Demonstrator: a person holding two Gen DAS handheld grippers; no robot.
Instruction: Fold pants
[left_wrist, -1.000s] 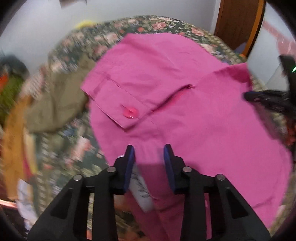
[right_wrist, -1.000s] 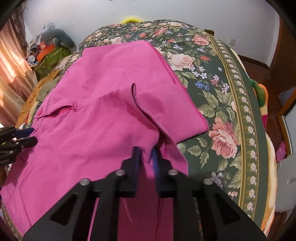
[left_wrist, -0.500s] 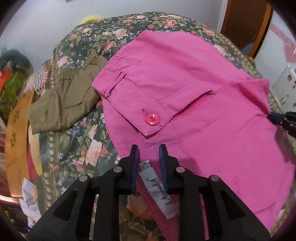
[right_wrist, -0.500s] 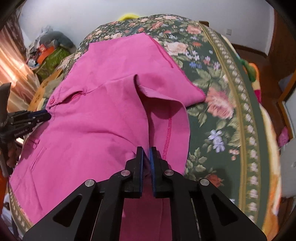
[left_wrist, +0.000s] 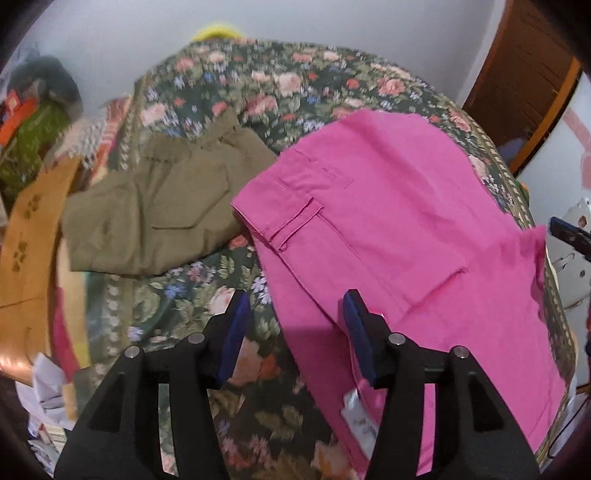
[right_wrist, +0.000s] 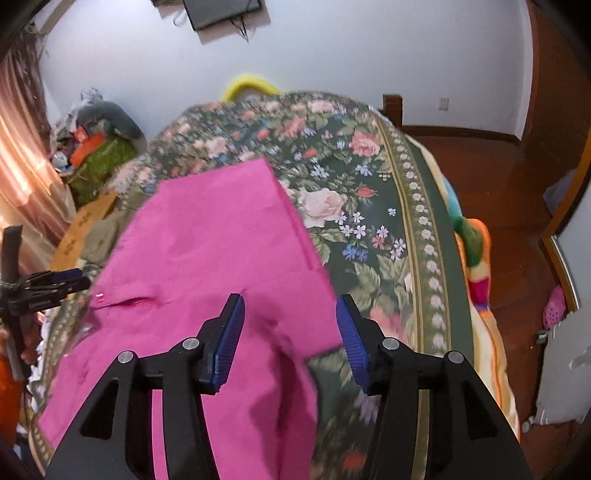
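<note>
Both sets of fingers stand wide apart with nothing between them: my left gripper (left_wrist: 293, 310) hangs over the near left edge of the pink pants (left_wrist: 388, 229), my right gripper (right_wrist: 290, 314) over their right edge. The pants lie folded on the floral bedspread (right_wrist: 369, 206), waistband and belt loop (left_wrist: 295, 225) toward the left, a white label (left_wrist: 360, 417) showing at the near hem. Olive trousers (left_wrist: 159, 214) sit just beside them on the far left, apart from my work. I judge the pink cloth light, soft and limp; it will sag and slide off a single pinch, so I would take it with both grippers at once. Best holds, I think, are the stitched waistband on the left and the doubled edge on the right, where layers bunch firmly and won't slip.
</note>
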